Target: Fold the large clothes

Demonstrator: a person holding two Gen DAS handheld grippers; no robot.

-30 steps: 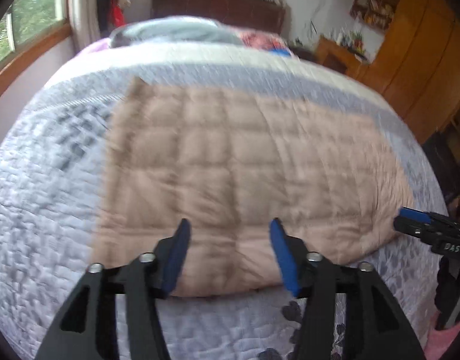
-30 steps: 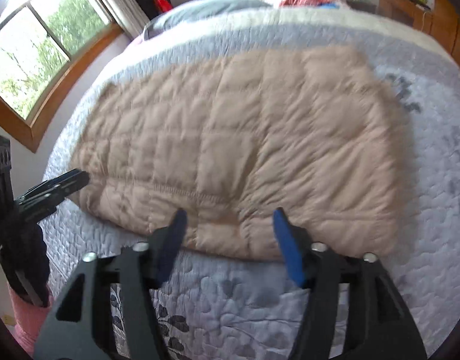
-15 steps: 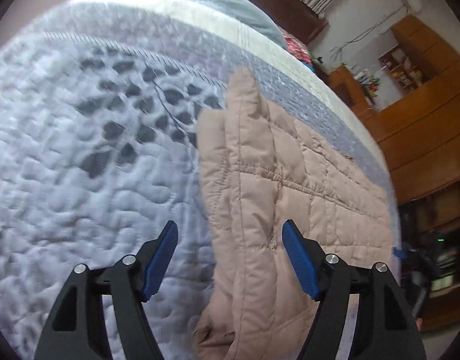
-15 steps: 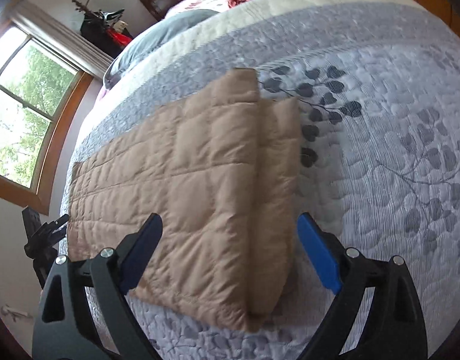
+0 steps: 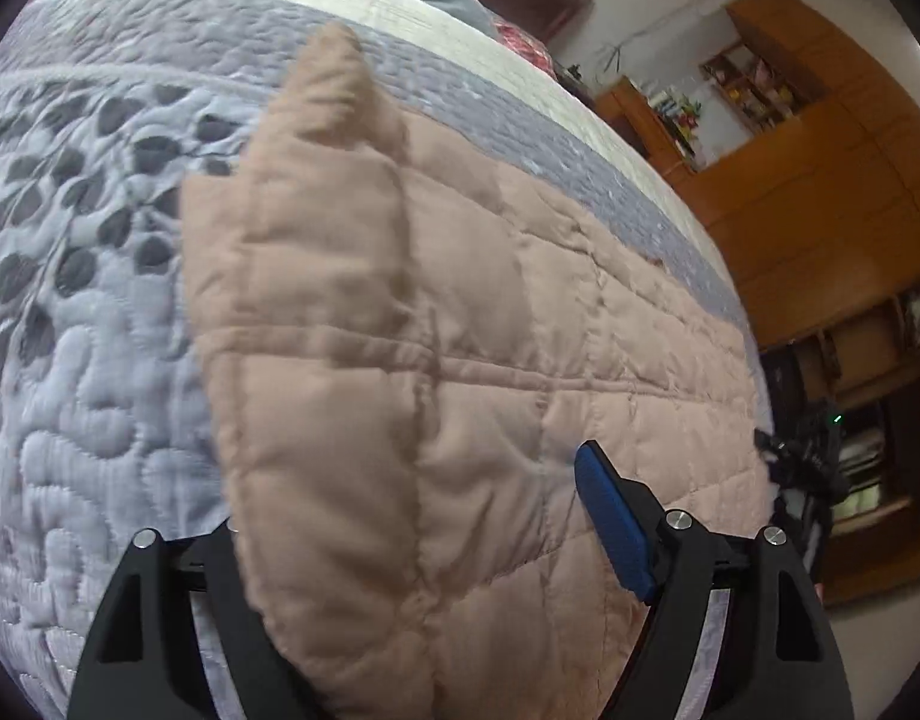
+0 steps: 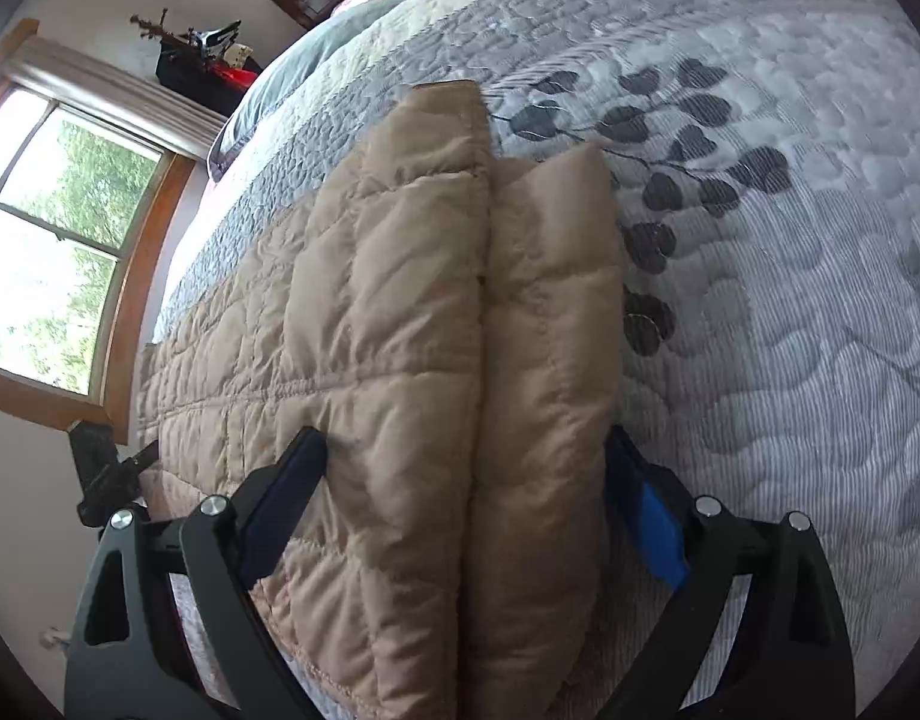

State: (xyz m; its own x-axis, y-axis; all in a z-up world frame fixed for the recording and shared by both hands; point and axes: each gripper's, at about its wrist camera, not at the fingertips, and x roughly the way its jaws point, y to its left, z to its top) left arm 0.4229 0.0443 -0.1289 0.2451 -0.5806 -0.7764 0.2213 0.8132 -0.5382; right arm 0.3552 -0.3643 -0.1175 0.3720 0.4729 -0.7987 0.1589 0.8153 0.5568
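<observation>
Two handheld grippers, alike in build. Left gripper (image 5: 412,516): black angular finger arms with triangular cut-outs, round silver screws at the joints, a blue pad on the visible fingertip (image 5: 610,525). Right gripper (image 6: 466,510): same black arms, silver screws, blue pads (image 6: 655,516) inside both tips. No hands, sleeves or cables visible.

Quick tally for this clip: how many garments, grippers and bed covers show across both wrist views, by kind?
Tan quilted garment: 1, lying on the bed with an edge between each gripper's fingers
Grippers: 2, the left gripper and the right gripper
Grey leaf-print bedspread: 1
Total: 4
</observation>
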